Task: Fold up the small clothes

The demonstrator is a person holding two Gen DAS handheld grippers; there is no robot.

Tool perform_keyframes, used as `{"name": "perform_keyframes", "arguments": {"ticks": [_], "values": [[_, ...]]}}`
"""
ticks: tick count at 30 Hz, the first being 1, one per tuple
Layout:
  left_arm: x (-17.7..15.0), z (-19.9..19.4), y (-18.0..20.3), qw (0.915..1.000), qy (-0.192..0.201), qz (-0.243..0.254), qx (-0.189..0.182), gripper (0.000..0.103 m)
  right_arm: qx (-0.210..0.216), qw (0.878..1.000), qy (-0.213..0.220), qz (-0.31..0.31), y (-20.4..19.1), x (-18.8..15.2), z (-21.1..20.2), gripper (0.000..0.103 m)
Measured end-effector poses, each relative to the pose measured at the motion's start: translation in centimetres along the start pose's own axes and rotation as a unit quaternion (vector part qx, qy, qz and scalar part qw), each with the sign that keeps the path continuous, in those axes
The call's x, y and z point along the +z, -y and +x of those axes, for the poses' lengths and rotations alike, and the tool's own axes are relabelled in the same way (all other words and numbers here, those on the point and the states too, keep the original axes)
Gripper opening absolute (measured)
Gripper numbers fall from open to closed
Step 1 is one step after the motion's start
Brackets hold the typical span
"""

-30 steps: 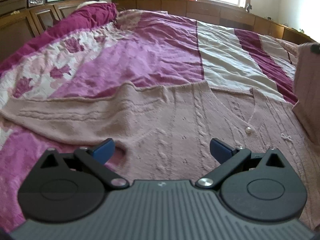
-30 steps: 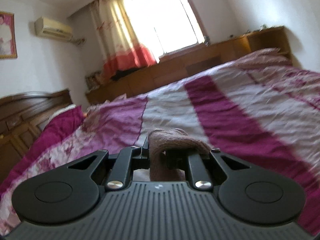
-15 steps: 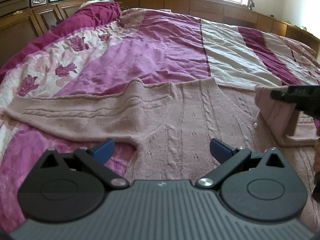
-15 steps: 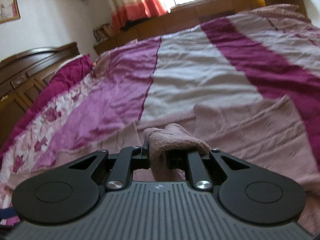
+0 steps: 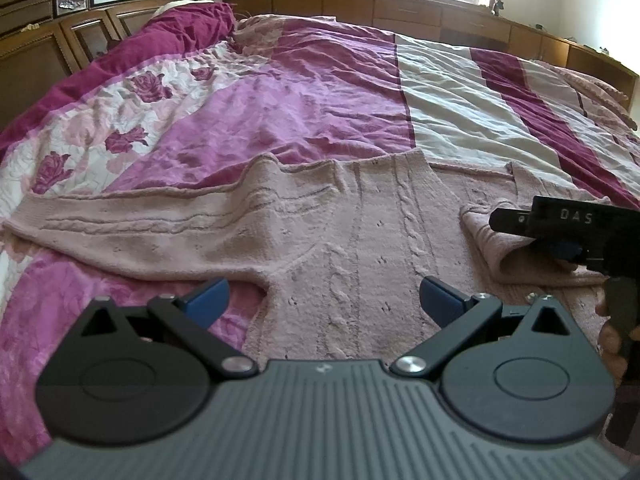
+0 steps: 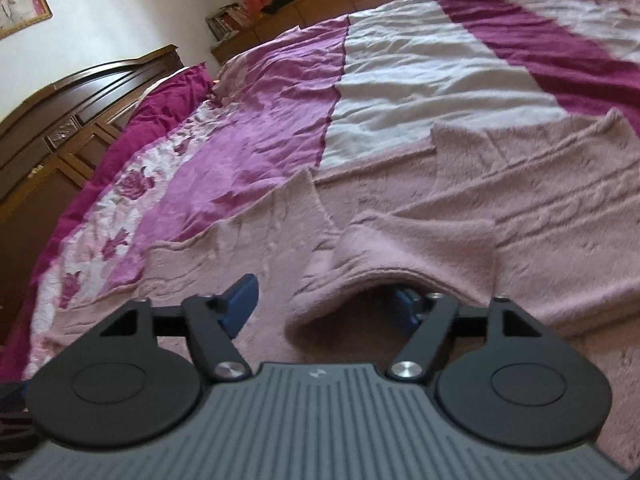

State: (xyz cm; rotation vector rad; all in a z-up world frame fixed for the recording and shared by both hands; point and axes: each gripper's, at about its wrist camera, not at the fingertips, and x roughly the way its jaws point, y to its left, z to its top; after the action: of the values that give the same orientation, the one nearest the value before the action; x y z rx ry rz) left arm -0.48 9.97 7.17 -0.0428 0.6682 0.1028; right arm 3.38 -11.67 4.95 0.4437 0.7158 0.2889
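A wide bed [image 5: 280, 92] is covered by a quilt [image 5: 460, 104] in magenta, lilac and pale grey bands, with a rose-printed strip along its left side. A dark wooden headboard [image 5: 48, 36] is seen at the far left, and a low wooden cabinet run [image 5: 420, 12] under a window at the far end.

A pink cable-knit cardigan [image 5: 360, 240] is spread flat across the near part of the bed. Its left sleeve [image 5: 140, 224] is stretched out to the left. Its right sleeve [image 6: 420, 248] is folded inward over the body, the cuff end lying near the middle of the chest.

The left gripper [image 5: 320, 300] is held just above the near hem of the cardigan, its jaws spread wide with nothing between them.

The right gripper [image 6: 324, 300] is placed at the folded cuff. Its jaws have just been opening and now stand spread; the cuff lies loosely between them and drapes over the right finger [image 6: 404, 304], no longer pinched. In the left wrist view a hand [image 5: 612, 340] is partly seen on that gripper's handle at the right edge
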Motion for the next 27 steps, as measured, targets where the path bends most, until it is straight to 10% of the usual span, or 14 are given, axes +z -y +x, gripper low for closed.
{"name": "perform_keyframes", "arguments": {"ticks": [27], "values": [[1.4,0.0,6.1,0.9946,0.022,0.092,-0.041,0.103,-0.061,0.998,-0.001,-0.004,4.5,-1.6,-12.2,0.093]]}}
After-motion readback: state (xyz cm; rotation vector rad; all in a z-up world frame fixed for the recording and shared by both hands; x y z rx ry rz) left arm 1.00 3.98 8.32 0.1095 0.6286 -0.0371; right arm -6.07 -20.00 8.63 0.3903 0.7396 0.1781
